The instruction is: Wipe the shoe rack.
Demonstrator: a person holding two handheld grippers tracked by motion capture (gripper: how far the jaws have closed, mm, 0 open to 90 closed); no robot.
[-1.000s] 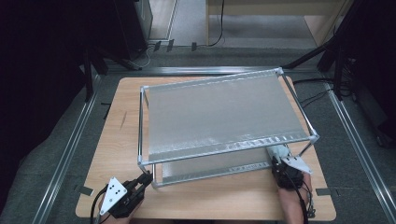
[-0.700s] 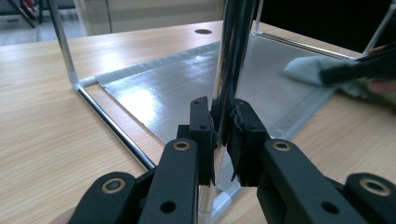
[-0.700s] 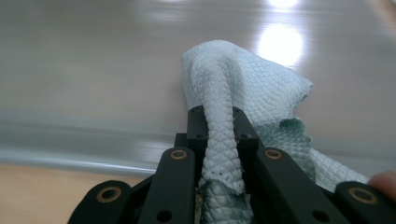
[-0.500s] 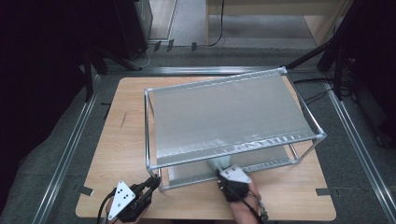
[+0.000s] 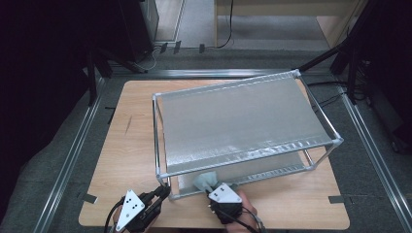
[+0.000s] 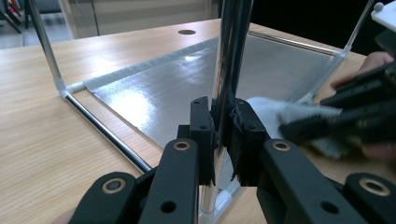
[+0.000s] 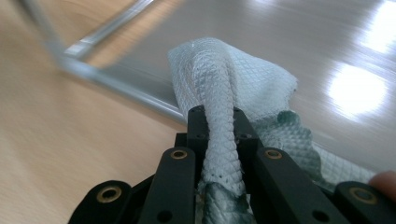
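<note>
A chrome two-tier rack (image 5: 252,145) stands on the wooden table (image 5: 131,145). At the near left, my left gripper (image 5: 163,191) is shut on the rack's front-left upright post (image 6: 231,56), with both pads pressing the tube (image 6: 223,116). My right gripper (image 5: 210,190) is shut on a pale waffle-weave cloth (image 7: 219,88), which bunches up between the pads (image 7: 219,116). The cloth (image 5: 206,181) rests on the front edge of the shiny lower shelf (image 5: 286,165), close to the left post. From the left gripper view, the cloth (image 6: 271,109) and the right gripper (image 6: 345,121) appear at the right.
The rack's top shelf (image 5: 243,116) overhangs most of the lower one. A low chrome rail (image 7: 116,84) borders the lower shelf. Bare tabletop lies left of the rack. Metal floor rails (image 5: 73,150) run along both sides of the table.
My right gripper has swept the cloth leftward along the lower shelf's front edge, from the right corner to near the left post. The left gripper kept its hold on the post.
</note>
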